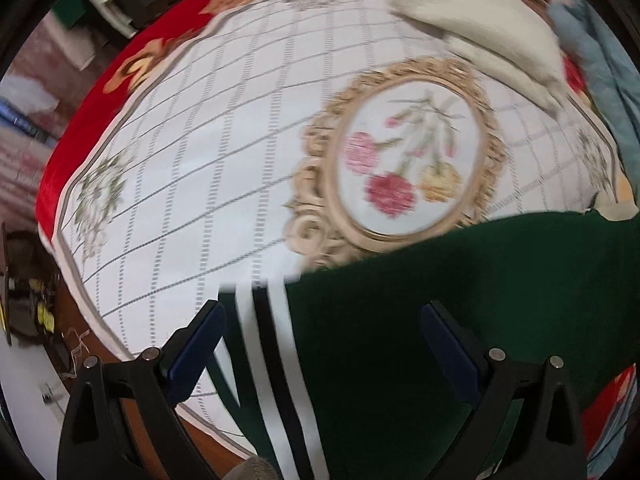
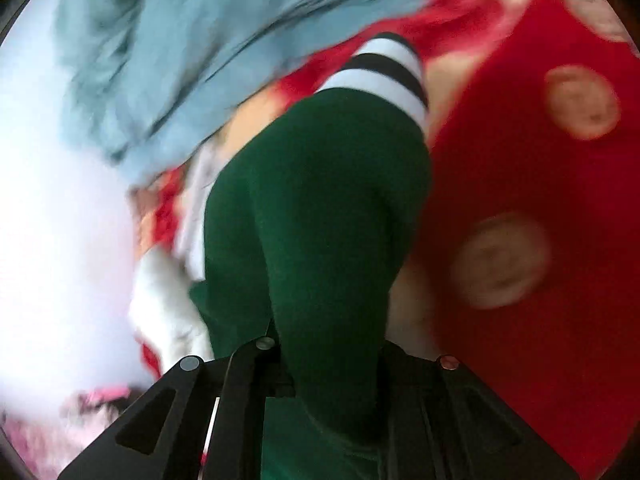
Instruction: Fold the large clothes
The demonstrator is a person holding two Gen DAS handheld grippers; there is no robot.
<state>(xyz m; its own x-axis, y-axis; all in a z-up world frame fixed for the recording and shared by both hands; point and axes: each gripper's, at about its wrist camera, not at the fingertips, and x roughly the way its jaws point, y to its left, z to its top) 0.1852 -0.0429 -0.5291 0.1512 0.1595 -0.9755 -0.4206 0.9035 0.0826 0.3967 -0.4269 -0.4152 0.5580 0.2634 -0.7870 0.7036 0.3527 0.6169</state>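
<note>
Right at our right gripper [image 2: 320,364], the jaws are pinched nearly together on a fold of the dark green knit garment with black-and-white striped cuffs [image 2: 320,208], which rises away from the fingers in a soft hump toward one striped cuff [image 2: 384,68]. Our left gripper [image 1: 324,344] hangs with its blue-padded fingers [image 1: 196,344] spread wide, gripping nothing, poised over the garment's other striped band [image 1: 268,344] where it lies flat near the edge of the white quilted bedspread with a gold-framed flower medallion [image 1: 200,168]. We judge the knit to be light, limp and a little stretchy, so it will sag and drag rather than hold a crease; the ribbed cuffs and hem are firmer and give the surest hold. Farther off lie a crumpled cream cloth [image 1: 492,36] and a pale blue rumpled fabric [image 2: 192,52], with the red flowered blanket [image 2: 520,184] beyond.
</note>
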